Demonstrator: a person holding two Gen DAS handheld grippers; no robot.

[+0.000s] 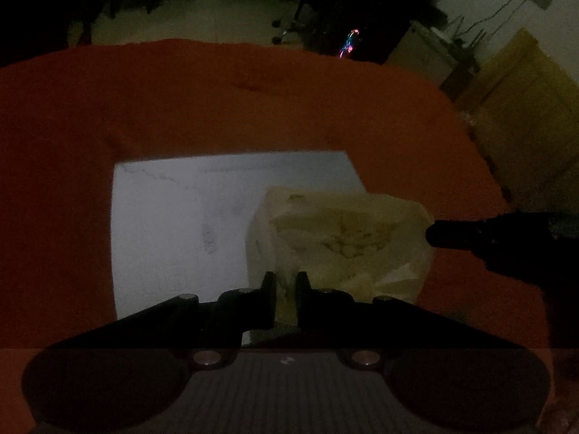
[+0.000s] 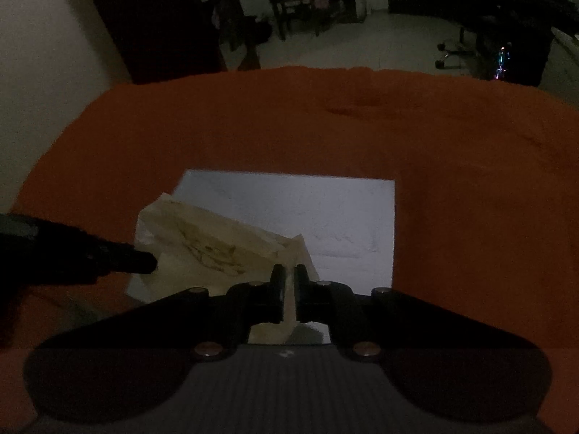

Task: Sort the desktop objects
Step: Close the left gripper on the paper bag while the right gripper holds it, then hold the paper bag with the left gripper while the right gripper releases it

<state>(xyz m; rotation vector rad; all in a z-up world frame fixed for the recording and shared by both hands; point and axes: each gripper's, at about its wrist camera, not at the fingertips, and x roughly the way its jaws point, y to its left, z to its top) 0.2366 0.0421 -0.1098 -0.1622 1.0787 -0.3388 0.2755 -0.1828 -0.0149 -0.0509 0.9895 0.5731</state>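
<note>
Both claws were clenched on a crumpled paper bag (image 1: 336, 238): left claw (image 1: 286, 285) and right claw (image 2: 288, 278) at opposite edges, above white paper (image 1: 173, 224) on the orange-covered desk (image 1: 217, 101). Bag looked light, soft, tearable; edges suited gripping.

Two fisheye cams, one per gripper, each looking fwd along its own fingers and tilted down at the orange cloth (image 1: 181, 108).

Left wrist view sits low and close – the white sheet (image 1: 173, 224) fills mid-frame, room beyond: floor, yellow cabinet (image 1: 524, 108) at right.

Right wrist view, same height approx, faces the same way from further right; wall at its left edge.

Shared: sheet, cloth, the crumpled paper bag (image 1: 343, 238), the RGB-lit PC (image 2: 501, 61). Each cam also catches the other gripper – right gripper (image 1: 434, 235), left gripper (image 2: 148, 262).
</note>
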